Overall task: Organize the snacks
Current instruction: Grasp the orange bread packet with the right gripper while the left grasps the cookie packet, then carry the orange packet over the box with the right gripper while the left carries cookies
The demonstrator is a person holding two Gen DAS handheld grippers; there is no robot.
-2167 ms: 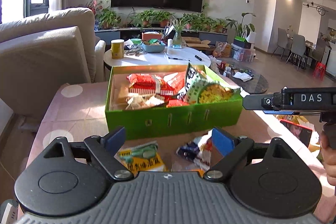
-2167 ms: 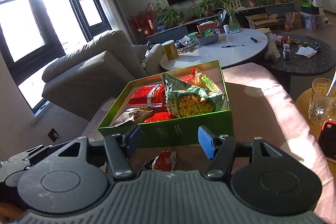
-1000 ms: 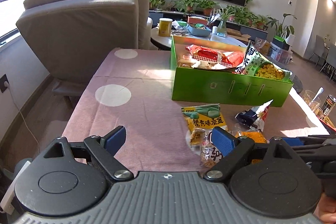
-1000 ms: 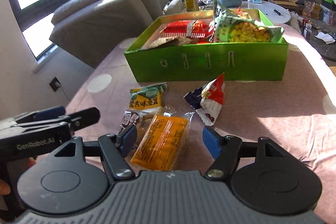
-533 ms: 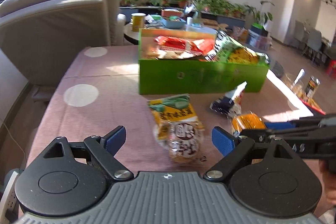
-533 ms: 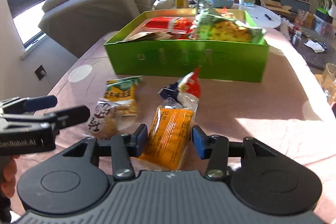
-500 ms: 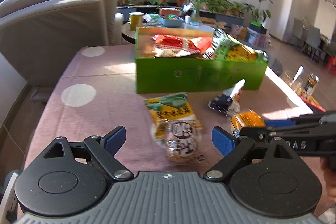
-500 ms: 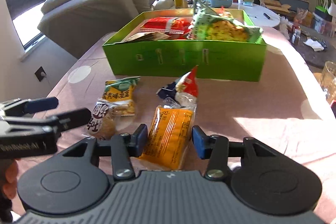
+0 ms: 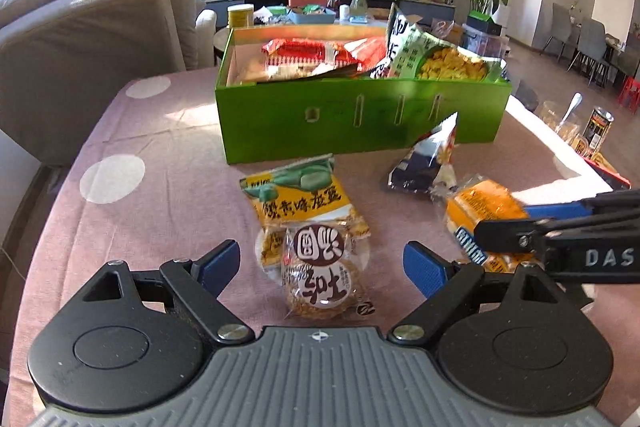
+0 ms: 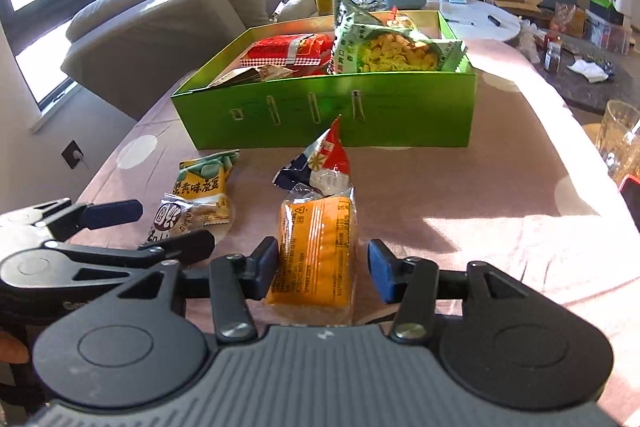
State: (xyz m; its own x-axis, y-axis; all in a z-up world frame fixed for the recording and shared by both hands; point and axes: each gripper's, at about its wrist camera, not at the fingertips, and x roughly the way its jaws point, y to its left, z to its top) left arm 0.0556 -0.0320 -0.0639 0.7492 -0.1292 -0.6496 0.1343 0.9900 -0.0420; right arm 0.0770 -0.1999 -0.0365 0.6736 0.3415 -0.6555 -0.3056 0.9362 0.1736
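A green box [image 9: 360, 119] [image 10: 320, 115] holding several snack bags stands on the pink dotted tablecloth. In front of it lie a yellow-green packet [image 9: 298, 197] [image 10: 200, 183], a round cookie packet [image 9: 320, 291] [image 10: 166, 217], a blue-and-red bag [image 9: 428, 163] [image 10: 320, 167] and an orange packet [image 9: 484, 207] [image 10: 316, 239]. My left gripper [image 9: 320, 264] [image 10: 168, 225] is open, its fingers on either side of the cookie packet without touching it. My right gripper [image 10: 324, 269] [image 9: 506, 221] straddles the orange packet. Its jaws are opening, and the right pad [image 10: 380, 271] stands clear of the wrapper.
A beige sofa [image 9: 92, 39] stands at the left. Behind the box is a round white table [image 10: 480, 19] with small items. A drinking glass [image 10: 622, 135], a can [image 9: 598, 127] and a red phone edge [image 10: 632, 191] sit at the right.
My left gripper has come forward and down, so the cookie packet now lies between its fingers. The right gripper's jaws narrowed around the orange packet, then widened again.
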